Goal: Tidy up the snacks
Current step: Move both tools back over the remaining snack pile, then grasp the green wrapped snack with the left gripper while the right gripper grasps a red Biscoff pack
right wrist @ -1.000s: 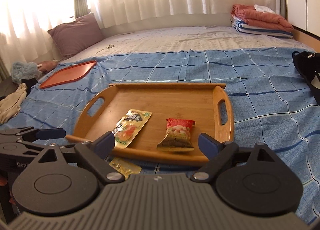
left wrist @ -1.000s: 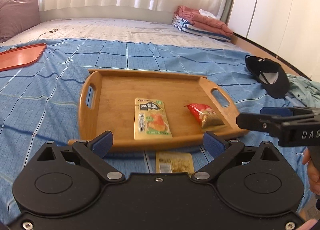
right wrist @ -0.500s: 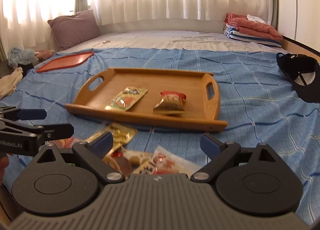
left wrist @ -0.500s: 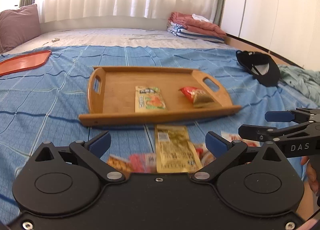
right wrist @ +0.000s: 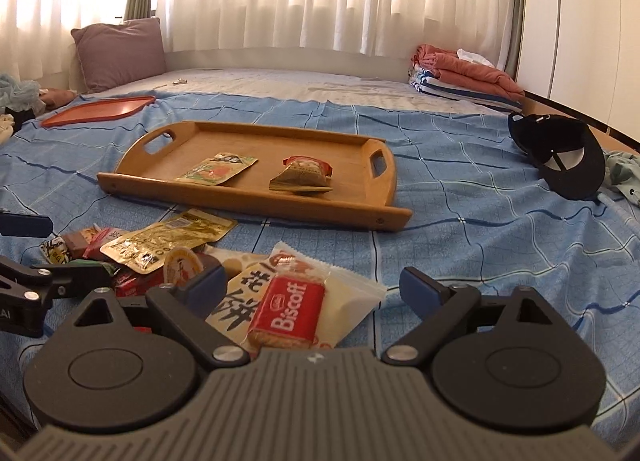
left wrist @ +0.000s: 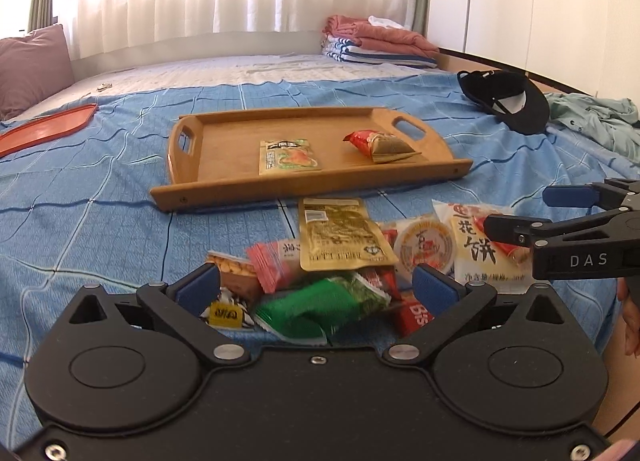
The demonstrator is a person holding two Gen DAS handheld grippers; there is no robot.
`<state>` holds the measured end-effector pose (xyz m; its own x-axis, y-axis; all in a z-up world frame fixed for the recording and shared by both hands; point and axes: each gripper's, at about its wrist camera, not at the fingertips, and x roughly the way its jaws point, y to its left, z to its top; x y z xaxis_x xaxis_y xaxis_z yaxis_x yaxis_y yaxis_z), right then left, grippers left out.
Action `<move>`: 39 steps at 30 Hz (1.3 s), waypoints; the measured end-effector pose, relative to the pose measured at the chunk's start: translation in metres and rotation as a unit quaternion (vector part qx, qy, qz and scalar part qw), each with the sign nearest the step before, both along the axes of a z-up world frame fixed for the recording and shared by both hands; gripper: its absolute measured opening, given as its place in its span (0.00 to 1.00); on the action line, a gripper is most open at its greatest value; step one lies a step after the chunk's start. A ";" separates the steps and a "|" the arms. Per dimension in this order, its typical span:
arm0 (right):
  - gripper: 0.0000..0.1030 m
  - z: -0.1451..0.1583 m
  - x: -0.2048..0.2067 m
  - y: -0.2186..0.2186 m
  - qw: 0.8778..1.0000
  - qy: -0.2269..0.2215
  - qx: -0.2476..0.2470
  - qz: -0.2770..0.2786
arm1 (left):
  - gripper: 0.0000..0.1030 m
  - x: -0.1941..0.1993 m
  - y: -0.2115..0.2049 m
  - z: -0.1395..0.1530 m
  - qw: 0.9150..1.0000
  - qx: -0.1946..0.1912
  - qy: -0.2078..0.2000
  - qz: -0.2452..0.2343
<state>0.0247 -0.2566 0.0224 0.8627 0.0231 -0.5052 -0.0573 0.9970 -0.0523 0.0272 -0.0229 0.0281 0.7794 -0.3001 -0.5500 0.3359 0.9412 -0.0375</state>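
A wooden tray (left wrist: 188, 189) (right wrist: 248, 201) lies on the blue bedspread with a yellow-green packet (left wrist: 289, 156) (right wrist: 218, 168) and a red-gold packet (left wrist: 380, 145) (right wrist: 304, 177) in it. In front of it lies a pile of snacks: a gold packet (left wrist: 340, 235) (right wrist: 168, 239), a green packet (left wrist: 320, 307), a white cake bag (left wrist: 472, 245) (right wrist: 256, 293) and a red Biscoff packet (right wrist: 290, 311). My left gripper (left wrist: 318, 287) is open above the green packet. My right gripper (right wrist: 314, 285) is open above the Biscoff packet. Both hold nothing.
An orange tray (left wrist: 44, 129) (right wrist: 100, 111) lies far left. A black cap (left wrist: 508, 99) (right wrist: 560, 155) and teal clothing (left wrist: 596, 121) lie right. Folded blankets (left wrist: 376, 43) (right wrist: 464, 75) sit at the back, and a purple pillow (right wrist: 118, 53) at the back left.
Both grippers have pulled back from the tray toward the near edge of the bed. The snack pile has come into view under them. Both stay open.
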 end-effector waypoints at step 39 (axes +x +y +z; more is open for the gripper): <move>0.57 -0.022 -0.014 0.015 0.999 -0.029 0.009 -0.027 | 0.70 0.007 0.007 -0.020 0.994 -0.076 0.052 0.052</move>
